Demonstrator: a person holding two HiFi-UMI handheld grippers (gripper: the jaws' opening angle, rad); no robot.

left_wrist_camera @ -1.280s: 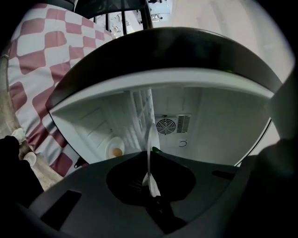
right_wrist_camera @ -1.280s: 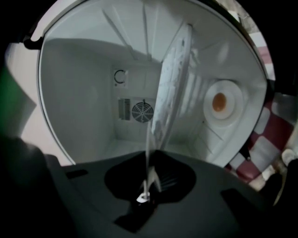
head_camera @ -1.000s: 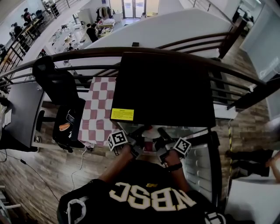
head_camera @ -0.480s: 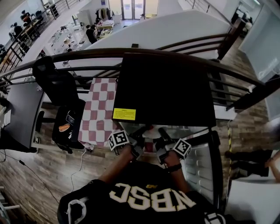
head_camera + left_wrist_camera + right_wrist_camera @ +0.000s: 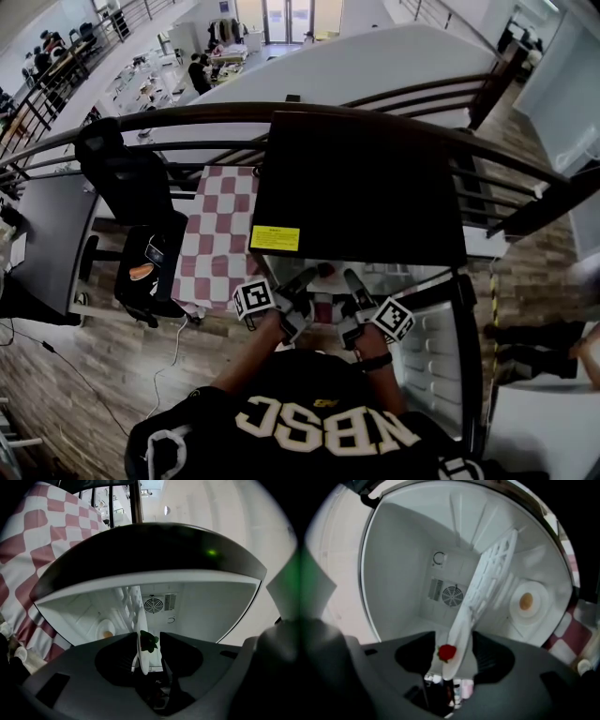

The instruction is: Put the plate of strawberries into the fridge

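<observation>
Plate [image 5: 140,644] seen edge-on, held at the open front of the fridge [image 5: 356,187], not set down on anything; green strawberry leaves [image 5: 149,641] shown on one side of it, one red strawberry [image 5: 447,652] on the other. Plate rim clamped from the left by the left gripper [image 5: 149,637], jaws closed on it, and from the opposite side by the right gripper [image 5: 453,637], jaws likewise pressed on the rim. In the head view both grippers are seen close together just below the fridge's front edge. White interior visible behind the plate: slotted rack [image 5: 487,583], round fan vent [image 5: 452,595], a round white dish [image 5: 526,602] with an orange-brown item beside the rack. Yellow label [image 5: 274,238] seen on the black fridge top, red-checked cloth [image 5: 220,234] to its left, black office chair [image 5: 131,187] further left
</observation>
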